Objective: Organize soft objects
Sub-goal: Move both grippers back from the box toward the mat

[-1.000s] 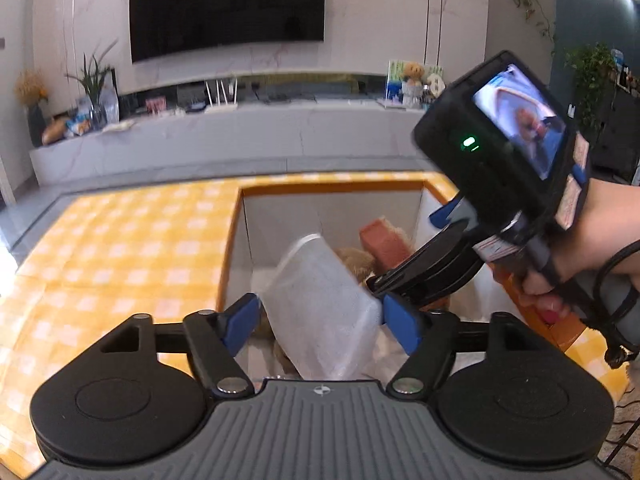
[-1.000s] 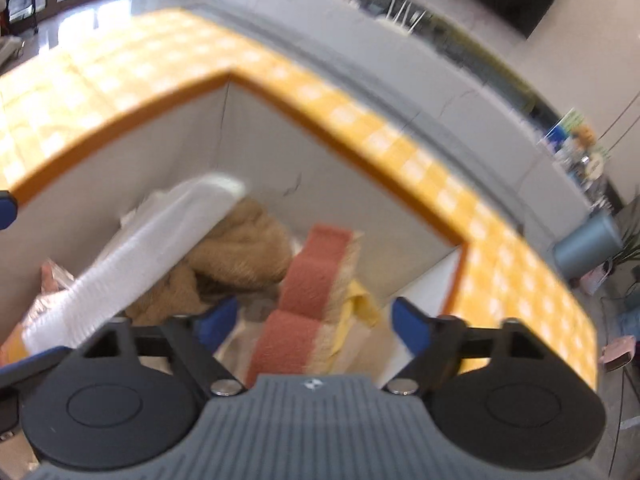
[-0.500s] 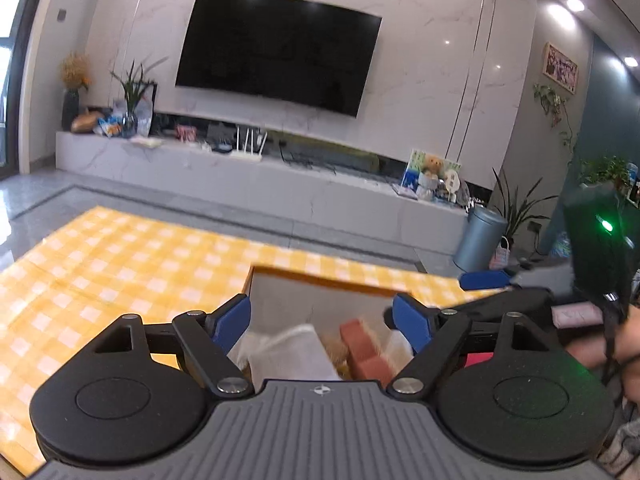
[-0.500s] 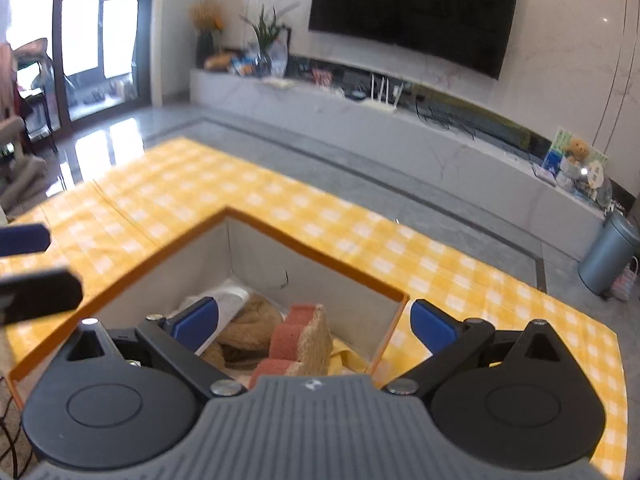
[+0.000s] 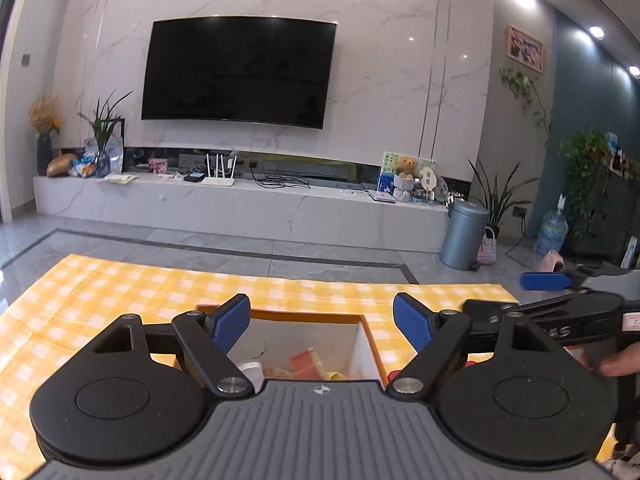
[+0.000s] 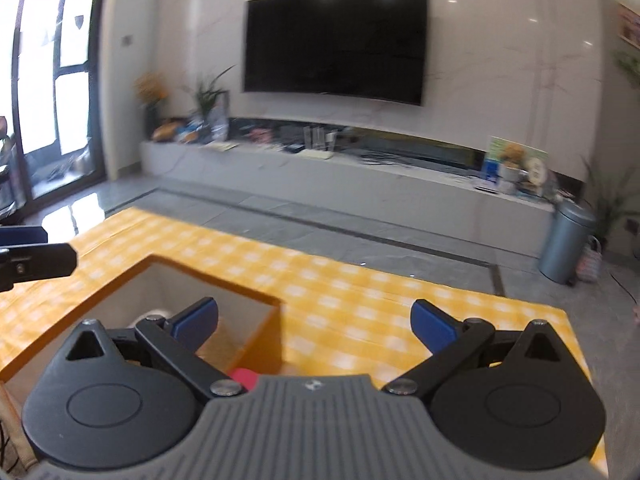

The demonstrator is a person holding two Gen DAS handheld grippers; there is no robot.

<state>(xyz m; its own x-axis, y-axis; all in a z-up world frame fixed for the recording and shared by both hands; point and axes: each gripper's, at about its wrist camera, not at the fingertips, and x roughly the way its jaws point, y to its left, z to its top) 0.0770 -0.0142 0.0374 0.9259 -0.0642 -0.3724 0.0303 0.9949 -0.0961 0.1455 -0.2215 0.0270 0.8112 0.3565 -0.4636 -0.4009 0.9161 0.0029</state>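
Note:
An orange-rimmed open box [image 5: 366, 322] sits on the yellow checked cloth [image 5: 120, 292]. Inside it I see an orange sponge [image 5: 306, 362], a white packet [image 5: 250, 368] and a brown plush piece [image 5: 276, 372]. My left gripper [image 5: 322, 322] is open and empty, raised above the box's near side. My right gripper [image 6: 316, 324] is open and empty, above the box's right edge [image 6: 256, 300]; it also shows at the right of the left wrist view [image 5: 544, 282]. A pink object [image 6: 244, 378] lies by the box, mostly hidden.
The cloth covers the table [image 6: 360, 300]. Beyond the table are grey floor, a long white TV bench [image 5: 240, 200], a wall TV [image 5: 240, 72], a grey bin [image 5: 464, 236] and plants [image 5: 588, 176].
Both grippers have pulled up and back out of the box and levelled toward the room. The left gripper let go of the white packet, which now lies in the box.

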